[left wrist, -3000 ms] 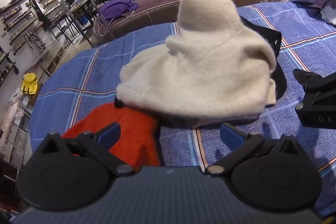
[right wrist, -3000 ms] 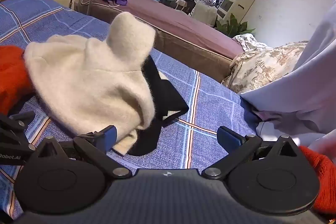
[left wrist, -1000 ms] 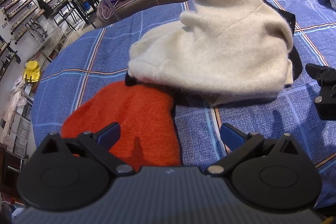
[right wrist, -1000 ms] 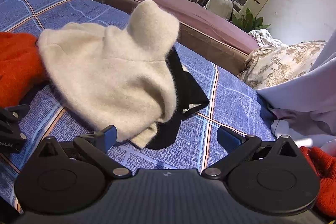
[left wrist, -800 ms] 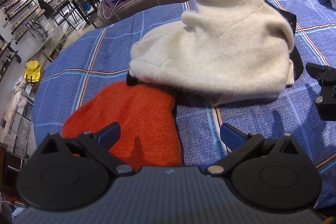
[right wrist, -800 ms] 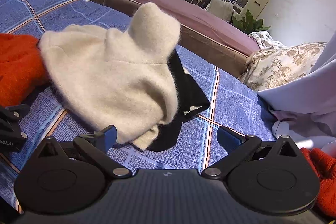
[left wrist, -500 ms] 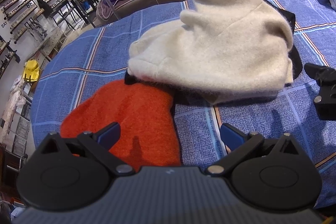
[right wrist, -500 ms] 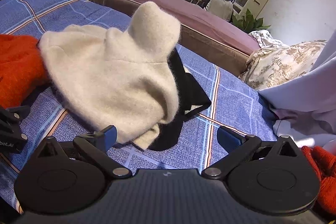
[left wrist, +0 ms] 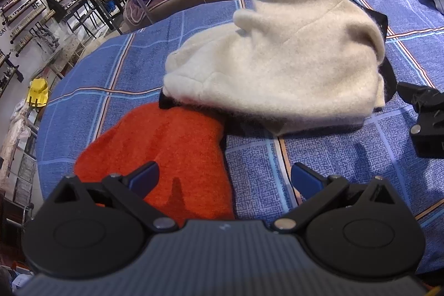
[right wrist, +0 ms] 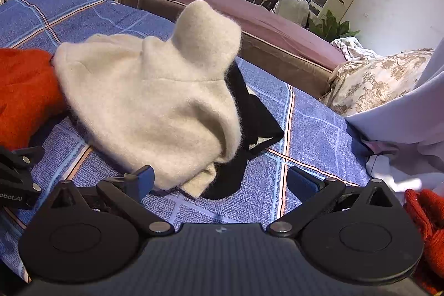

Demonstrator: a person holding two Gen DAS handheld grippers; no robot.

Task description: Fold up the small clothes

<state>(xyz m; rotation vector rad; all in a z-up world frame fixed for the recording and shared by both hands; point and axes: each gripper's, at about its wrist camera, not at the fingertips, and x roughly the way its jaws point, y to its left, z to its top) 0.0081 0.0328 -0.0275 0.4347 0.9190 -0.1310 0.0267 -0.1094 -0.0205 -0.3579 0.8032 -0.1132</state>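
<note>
On the blue checked bedcover [left wrist: 172, 54], toward its middle, a cream fleece garment [left wrist: 277, 68] lies in a heap, with one part standing up like a peak. Under it a black garment [right wrist: 249, 113] shows at the far and near edges, and an orange knitted piece [left wrist: 166, 146] lies touching the cream one on the left side, closer to the near edge of the bedcover.

Both tools hover low at the near edge. The left gripper [left wrist: 224, 177] has its jaws wide apart and holds nothing; its left finger is above the orange piece. The right gripper [right wrist: 219, 179] is also spread and empty, with the near corner of the cream garment just beyond its left finger.

The step in hand, I judge, is to take the cream garment and spread it flat before any fold. To do it well, each gripper should pinch only the cream hem, one at each near corner, so the black cloth below is not caught together with it. Lifting and pulling gently toward the near edge should let the peak fall and the shape open.

Several things are hard to know. How the cream garment is built, with sleeves or a hood, I cannot tell from the heap. Most of the black garment is covered. At the right border of the right wrist view an orange-red knit [right wrist: 427, 218] is cut off by the frame, and I cannot say what it is.
</note>
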